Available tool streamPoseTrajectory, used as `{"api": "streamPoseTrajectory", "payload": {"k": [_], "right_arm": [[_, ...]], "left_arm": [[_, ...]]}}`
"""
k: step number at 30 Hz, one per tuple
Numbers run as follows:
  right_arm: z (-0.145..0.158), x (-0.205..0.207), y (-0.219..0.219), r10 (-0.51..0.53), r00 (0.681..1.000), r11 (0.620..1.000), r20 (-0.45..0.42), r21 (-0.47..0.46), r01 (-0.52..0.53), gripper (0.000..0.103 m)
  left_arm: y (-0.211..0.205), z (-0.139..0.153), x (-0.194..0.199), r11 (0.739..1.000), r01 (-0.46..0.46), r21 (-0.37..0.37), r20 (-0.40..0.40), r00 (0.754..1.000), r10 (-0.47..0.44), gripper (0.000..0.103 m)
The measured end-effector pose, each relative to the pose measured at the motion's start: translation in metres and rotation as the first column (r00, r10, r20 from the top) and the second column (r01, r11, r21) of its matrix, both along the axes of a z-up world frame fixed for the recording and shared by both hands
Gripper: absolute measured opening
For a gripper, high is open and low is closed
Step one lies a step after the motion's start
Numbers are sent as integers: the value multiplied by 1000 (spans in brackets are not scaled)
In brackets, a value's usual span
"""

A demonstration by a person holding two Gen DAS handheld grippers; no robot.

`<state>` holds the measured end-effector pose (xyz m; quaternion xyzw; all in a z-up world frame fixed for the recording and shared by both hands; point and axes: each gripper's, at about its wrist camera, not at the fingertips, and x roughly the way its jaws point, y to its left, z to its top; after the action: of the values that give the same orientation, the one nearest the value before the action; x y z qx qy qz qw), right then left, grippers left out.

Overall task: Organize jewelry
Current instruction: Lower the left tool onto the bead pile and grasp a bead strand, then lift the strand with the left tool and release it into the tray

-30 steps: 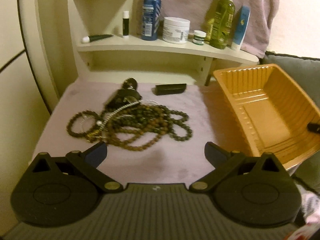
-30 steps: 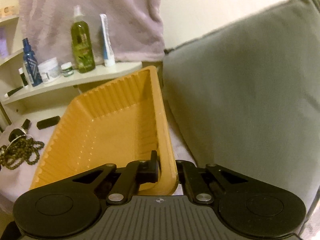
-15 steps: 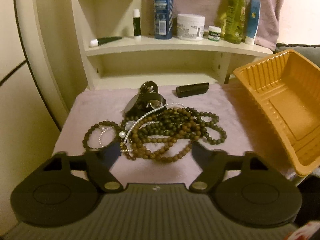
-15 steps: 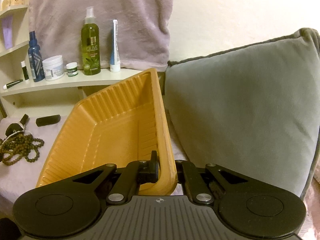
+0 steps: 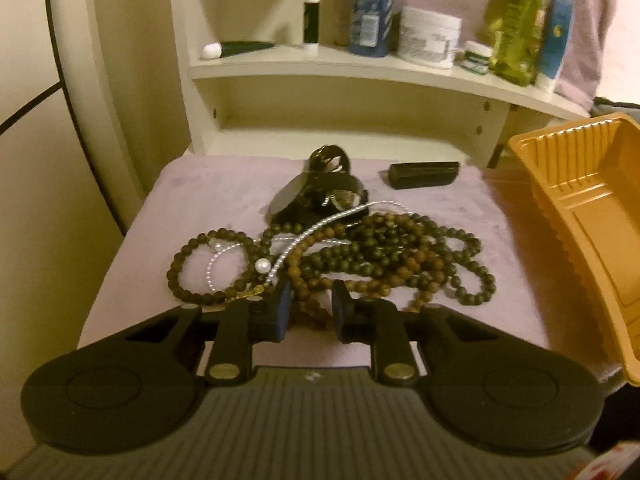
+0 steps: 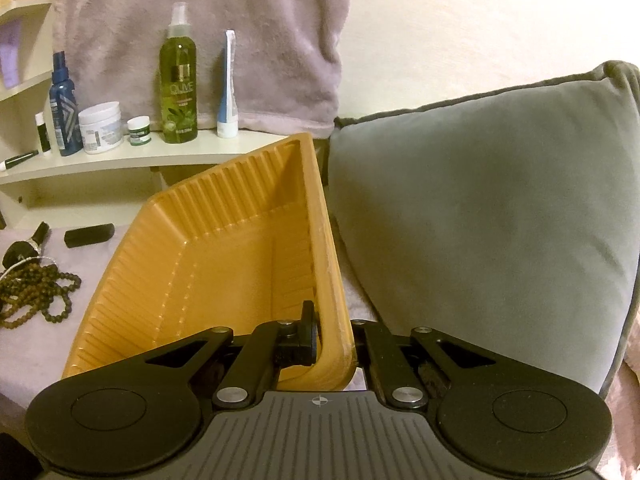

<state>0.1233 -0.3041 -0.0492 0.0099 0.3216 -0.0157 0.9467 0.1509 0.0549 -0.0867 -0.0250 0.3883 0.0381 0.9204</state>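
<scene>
Where beads [image 5: 340,256] lie, mauve cloth [image 5: 200,200].

Shelf [image 5: 360,70] as landmark: on it, two bottles [image 5: 370,4]; two jars [image 5: 430,38]; three tubes [image 5: 554,40]; below it, one orange tray [image 5: 580,208]; one bead pile [image 5: 360,256].

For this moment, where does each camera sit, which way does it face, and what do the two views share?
Left wrist: on the left gripper, angled down at tangled bead necklaces on the mauve cloth; jaws closing around brown beads, pads not yet pressing.
Right wrist: on the right gripper, angled down, facing the grey cushion; shut on the orange tray rim.
Shared: tray, necklaces, toiletries shelf, black case.
</scene>
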Motion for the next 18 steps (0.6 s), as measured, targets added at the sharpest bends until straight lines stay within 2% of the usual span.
{"api": "streamPoseTrajectory", "payload": {"k": [3,5,8,14,18], "right_arm": [[-2,1,0,0,1000,1000,-5,3,0,5],[-2,2,-1,-1,1000,1000,-6,4,1,5],[-2,3,-2,-5,1000,1000,-6,9,5,5],[-3,1,-1,-5,1000,1000,2,16,5,5],[-2,1,-1,-2,1000,1000,11,18,2,5]], "left_arm": [[1,-3,4,1000,-8,1,-17,1000,8,18],[-1,-2,3,1000,-8,24,-20,1000,9,10],[1,3,1,1000,-7,19,-22,1000,7,6],[2,26,-4,999,40,21,11,999,-40,6],[0,51,-5,996,92,21,54,994,-93,6]]}}
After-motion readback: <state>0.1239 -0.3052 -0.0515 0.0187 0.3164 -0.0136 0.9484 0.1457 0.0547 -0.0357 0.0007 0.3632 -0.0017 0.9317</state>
